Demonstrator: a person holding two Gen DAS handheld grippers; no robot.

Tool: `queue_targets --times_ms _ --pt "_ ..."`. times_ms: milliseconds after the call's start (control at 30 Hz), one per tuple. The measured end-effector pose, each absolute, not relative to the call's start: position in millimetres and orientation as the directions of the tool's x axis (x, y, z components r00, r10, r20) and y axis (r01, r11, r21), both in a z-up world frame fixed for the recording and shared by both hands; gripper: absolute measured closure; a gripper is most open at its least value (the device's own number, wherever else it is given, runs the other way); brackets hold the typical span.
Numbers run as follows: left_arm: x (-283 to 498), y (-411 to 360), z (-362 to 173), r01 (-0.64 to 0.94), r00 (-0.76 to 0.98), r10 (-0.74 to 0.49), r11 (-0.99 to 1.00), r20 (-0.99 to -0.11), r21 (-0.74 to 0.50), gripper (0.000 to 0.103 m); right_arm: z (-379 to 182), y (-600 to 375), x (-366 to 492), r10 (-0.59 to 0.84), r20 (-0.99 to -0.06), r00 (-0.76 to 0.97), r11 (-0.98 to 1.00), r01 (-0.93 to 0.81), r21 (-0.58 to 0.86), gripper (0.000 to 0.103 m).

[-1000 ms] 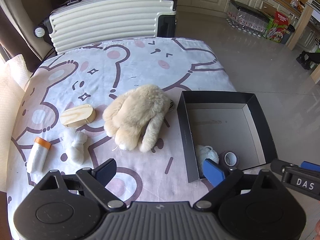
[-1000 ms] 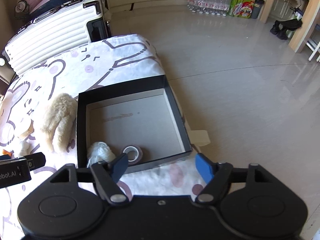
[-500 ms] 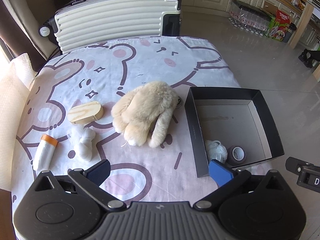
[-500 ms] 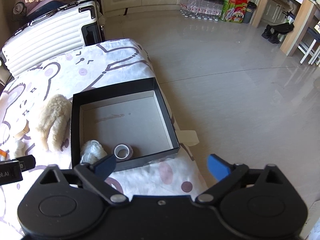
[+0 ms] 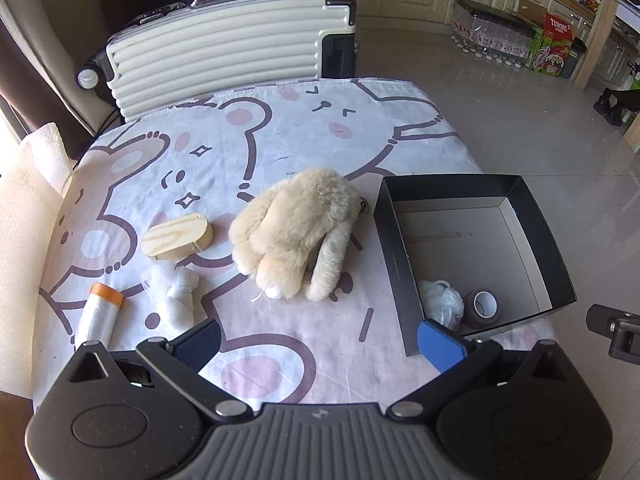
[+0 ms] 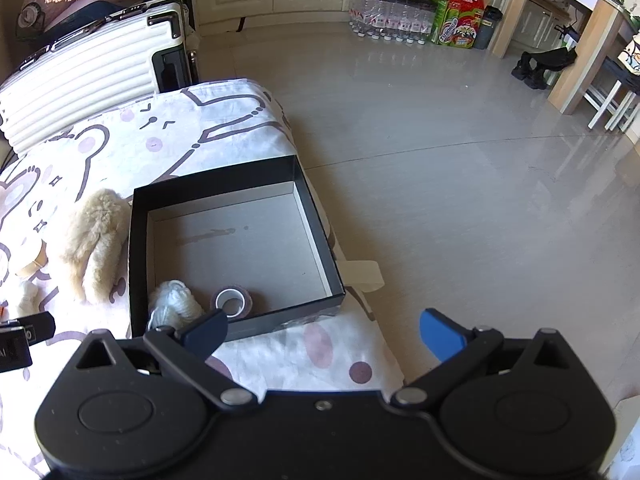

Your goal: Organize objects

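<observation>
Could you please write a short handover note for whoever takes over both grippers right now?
Left gripper: open, holding nothing, above the near edge of the table.
Right gripper: open, holding nothing, above the near rim of the black box.
Done: white yarn ball and tape roll lie in the box's near corner.
Left on the cloth: plush rabbit, wooden oval block, white knotted cloth, orange-capped roll.
The rabbit lies closest to the box.

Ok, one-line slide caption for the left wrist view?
Open left tongs above bedsheet; plush toy beside black box holding tape roll.
</observation>
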State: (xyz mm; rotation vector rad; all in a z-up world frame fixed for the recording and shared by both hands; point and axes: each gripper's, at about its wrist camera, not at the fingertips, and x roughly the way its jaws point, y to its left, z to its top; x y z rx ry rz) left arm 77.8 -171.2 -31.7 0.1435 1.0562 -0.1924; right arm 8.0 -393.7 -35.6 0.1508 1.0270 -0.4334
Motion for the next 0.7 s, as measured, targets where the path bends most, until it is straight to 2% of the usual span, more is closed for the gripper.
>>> queue_targets --times_ms 700 --pt "80.8 -149.3 -28.6 0.207 0.510 -0.075 0.978 -0.857 0.037 0.000 -31.0 -372.2 17.0 -0.261 -0.843 0.471 0.923 0.378 -0.075 0.000"
